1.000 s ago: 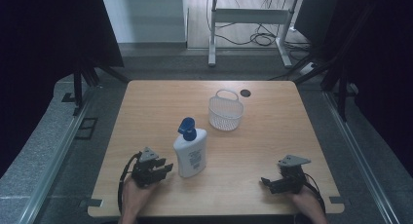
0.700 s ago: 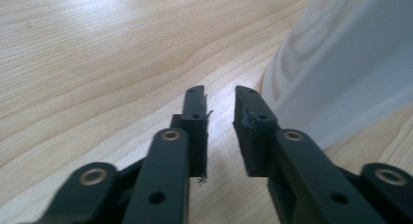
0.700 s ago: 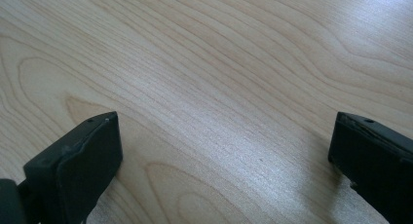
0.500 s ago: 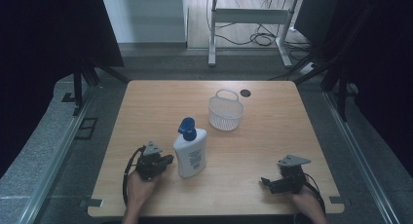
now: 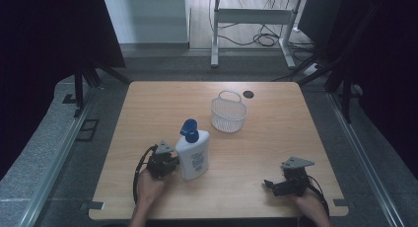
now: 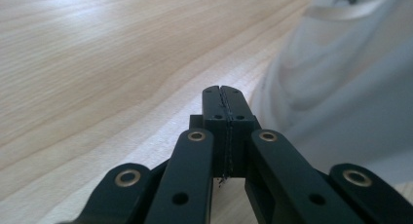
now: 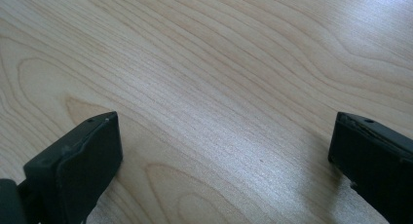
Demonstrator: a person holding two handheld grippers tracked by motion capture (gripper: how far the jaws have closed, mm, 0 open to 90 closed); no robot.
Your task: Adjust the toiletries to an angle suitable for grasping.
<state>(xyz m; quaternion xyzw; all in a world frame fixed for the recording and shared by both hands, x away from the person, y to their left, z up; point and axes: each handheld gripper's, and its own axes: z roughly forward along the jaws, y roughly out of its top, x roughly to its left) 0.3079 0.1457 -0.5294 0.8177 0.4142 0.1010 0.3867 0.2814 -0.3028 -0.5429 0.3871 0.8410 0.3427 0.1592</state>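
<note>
Now: left gripper (image 5: 173, 164) pressed shut right beside the lotion bottle (image 5: 192, 155).
Near edge first: its jaws have just closed w/ nothing between them, tips next to the white bottle's side; can't tell if touching. Right gripper (image 5: 269, 185) sits spread wide over bare wooden table (image 5: 256, 148), well apart. Bottle lies w/ blue cap (image 5: 190, 130) pointing away. Farther back, white wire basket (image 5: 228, 113) stands upright.
</note>
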